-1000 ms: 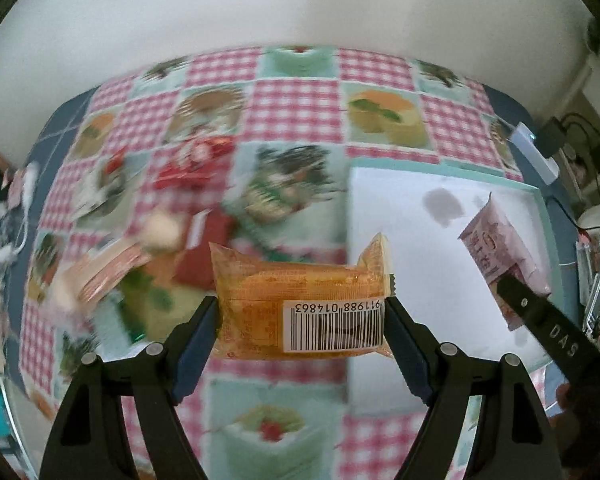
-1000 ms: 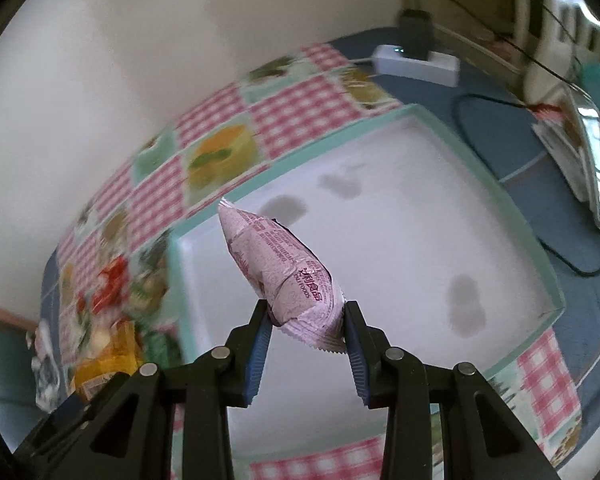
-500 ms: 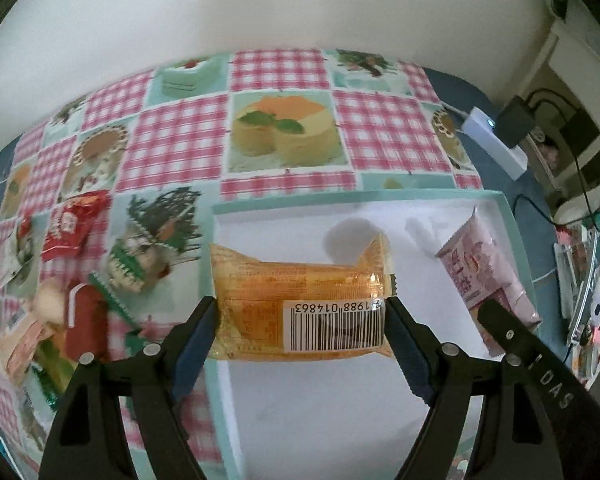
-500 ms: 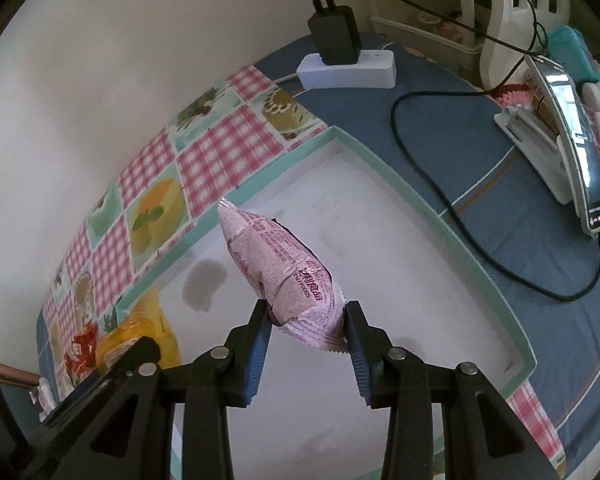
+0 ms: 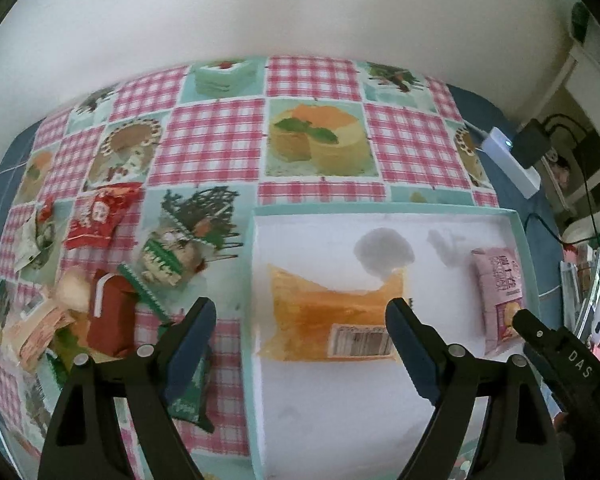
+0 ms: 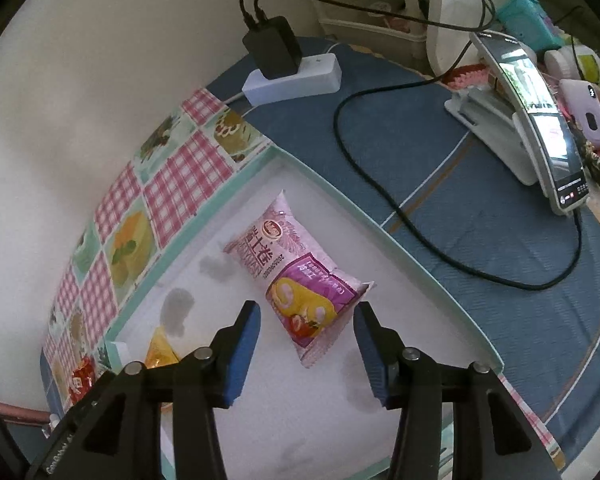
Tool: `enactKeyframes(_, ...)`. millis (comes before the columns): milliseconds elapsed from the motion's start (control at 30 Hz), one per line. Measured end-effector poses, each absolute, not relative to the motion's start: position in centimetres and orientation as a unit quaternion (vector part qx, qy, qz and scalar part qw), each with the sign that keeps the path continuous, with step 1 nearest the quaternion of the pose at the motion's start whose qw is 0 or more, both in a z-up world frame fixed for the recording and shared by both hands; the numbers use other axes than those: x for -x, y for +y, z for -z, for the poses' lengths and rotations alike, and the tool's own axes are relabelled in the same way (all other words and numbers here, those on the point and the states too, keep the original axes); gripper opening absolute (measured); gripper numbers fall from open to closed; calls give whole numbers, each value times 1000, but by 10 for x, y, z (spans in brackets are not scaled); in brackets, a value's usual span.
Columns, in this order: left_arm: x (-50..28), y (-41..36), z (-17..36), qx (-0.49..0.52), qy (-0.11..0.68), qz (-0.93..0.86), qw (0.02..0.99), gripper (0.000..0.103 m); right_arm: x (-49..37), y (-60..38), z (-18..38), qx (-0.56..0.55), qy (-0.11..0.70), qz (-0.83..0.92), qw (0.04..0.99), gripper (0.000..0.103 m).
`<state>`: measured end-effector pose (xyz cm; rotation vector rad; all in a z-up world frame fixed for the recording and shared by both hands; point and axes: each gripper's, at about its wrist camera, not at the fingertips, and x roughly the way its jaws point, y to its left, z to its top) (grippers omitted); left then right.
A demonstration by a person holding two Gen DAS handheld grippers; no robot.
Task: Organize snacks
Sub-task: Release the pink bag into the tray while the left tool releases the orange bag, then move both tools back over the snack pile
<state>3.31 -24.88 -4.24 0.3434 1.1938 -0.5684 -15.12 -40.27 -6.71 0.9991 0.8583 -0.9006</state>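
Observation:
An orange snack packet [image 5: 332, 316] with a barcode lies inside the white tray with a teal rim [image 5: 380, 210], near its left wall. My left gripper [image 5: 300, 340] hangs above it, jaws opening, pads clear of the wrapper. In the right wrist view a pink snack packet [image 6: 296, 280] lies flat in the tray [image 6: 380, 236] near the far right corner. My right gripper [image 6: 306, 344] is just over the pink packet's near end, jaws opening and not touching it. The pink packet [image 5: 498, 296] also shows in the left view, and the orange packet [image 6: 160, 352] in the right view.
Left of the tray, loose snacks are piled on the checked tablecloth [image 5: 216, 148]: a red packet [image 5: 96, 220], a dark red box [image 5: 112, 320], a green packet [image 5: 188, 392]. Beyond the tray lie a power strip with charger [image 6: 292, 76], a black cable [image 6: 380, 184] and a phone on a stand [image 6: 540, 128].
Both grippers carried their packets over the tray, then let go. The orange and pink packets dropped out of the jaws and now lie on the tray floor. Both sets of jaws are wider.

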Motion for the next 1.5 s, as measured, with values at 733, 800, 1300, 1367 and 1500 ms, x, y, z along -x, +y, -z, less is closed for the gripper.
enactKeyframes(733,-36,-215,57,-150,572,220,776,99,129,-381,73,-361,442,402,716,88)
enactKeyframes(800,-37,-213,59,-149,575,217,775,99,129,-381,73,-363,442,400,716,89)
enactKeyframes(1300,-46,-194,50,-153,558,182,795,99,126,-370,63,-352,428,382,740,103)
enactKeyframes(1367,-45,-189,45,-161,539,172,808,99,124,-365,58,-346,421,375,750,103)
enactKeyframes(1500,-45,-180,37,-161,519,170,822,99,116,-349,50,-334,410,358,769,103)
